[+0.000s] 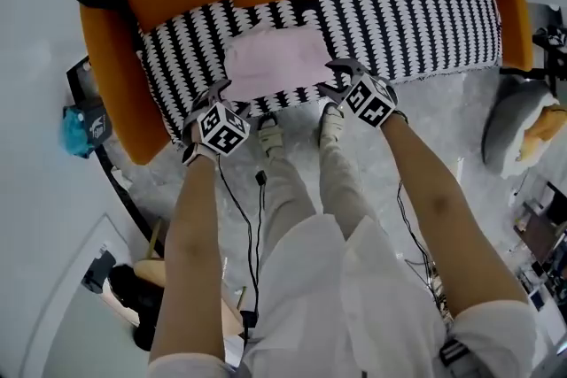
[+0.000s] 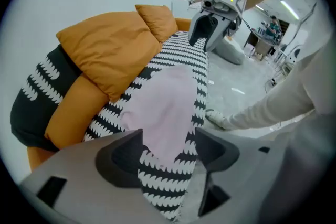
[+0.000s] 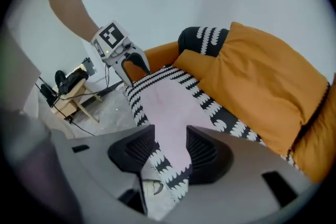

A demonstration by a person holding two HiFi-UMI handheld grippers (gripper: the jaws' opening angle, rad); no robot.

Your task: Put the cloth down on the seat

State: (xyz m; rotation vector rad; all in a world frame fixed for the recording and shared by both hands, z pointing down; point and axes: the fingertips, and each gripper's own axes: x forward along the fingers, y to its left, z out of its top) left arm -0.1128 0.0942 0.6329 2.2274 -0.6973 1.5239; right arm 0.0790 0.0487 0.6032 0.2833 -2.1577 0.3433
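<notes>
The left claw (image 1: 215,95) and right claw (image 1: 340,77) both stood released, jaws apart and empty, near the front edge of the pink cloth (image 1: 276,59), which lay flat on the striped seat (image 1: 425,13), so the laying-down looked done, and the next move called only for drawing both claws clear.

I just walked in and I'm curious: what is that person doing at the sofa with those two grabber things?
A person stands at the sofa, a gripper in each hand. The pink cloth lies flat on the striped seat. The left gripper and right gripper are at the seat's front edge, by the cloth's near corners. Both are open and hold nothing, so the cloth looks put down.
</notes>
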